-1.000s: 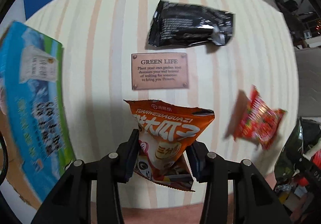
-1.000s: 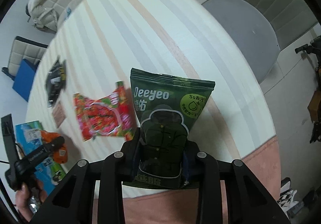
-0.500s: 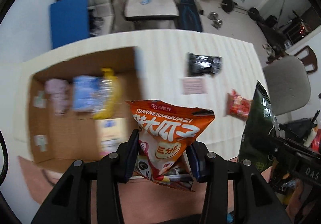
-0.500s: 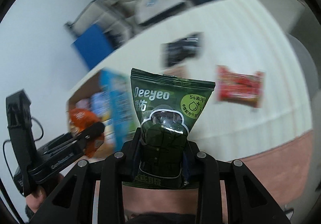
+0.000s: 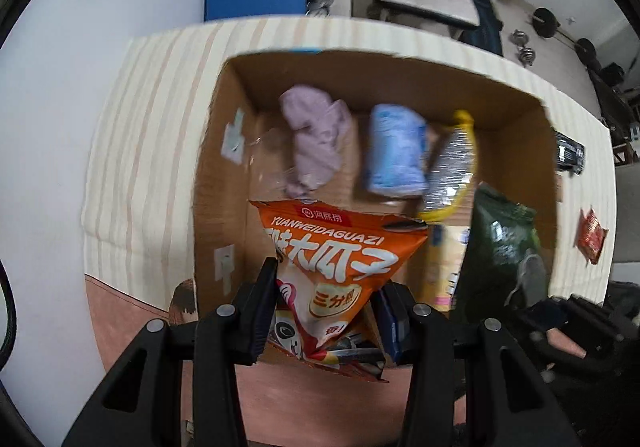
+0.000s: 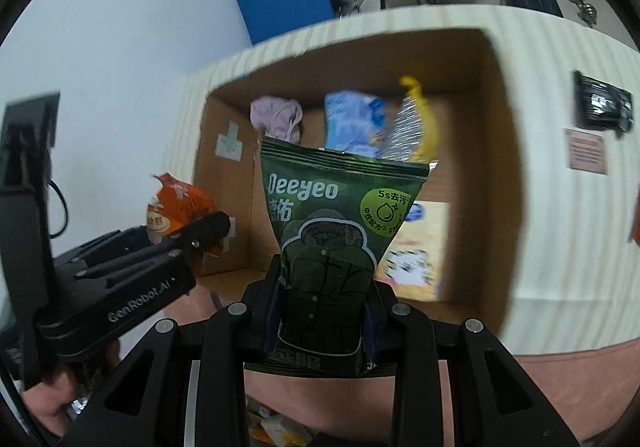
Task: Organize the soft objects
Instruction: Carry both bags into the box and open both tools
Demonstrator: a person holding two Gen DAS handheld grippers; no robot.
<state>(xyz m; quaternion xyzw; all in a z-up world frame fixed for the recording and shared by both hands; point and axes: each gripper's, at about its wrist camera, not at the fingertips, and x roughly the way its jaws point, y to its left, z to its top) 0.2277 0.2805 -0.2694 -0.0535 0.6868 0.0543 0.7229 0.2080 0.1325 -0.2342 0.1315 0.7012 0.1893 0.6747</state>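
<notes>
The left gripper [image 5: 328,307] is clamped on the lower part of an orange snack bag [image 5: 336,267], its jaws pressing both sides of the pack, which stands upright over the near edge of an open cardboard box [image 5: 224,151]. The right gripper [image 6: 324,311] likewise pinches a dark green pouch [image 6: 332,231] by its lower half, held upright in front of the box's near wall. Each held pack hides part of the box floor behind it, and the bottom of each is cut off behind the gripper fingers.

Inside the box lie a lilac cloth [image 5: 314,143], a light blue soft pack [image 5: 396,151], a yellow-and-silver bag [image 5: 452,167] and a pale yellow packet [image 5: 440,263]; all are smeared by blur, so their print cannot be read. Bare cardboard shows along the box's left side.

The box sits on a striped desk [image 5: 140,127]. Past its right wall, on the desk, lie a black pack [image 6: 604,107], a small brown plaque [image 6: 586,151] and a red snack pack [image 5: 592,241], the last near the desk's edge.
</notes>
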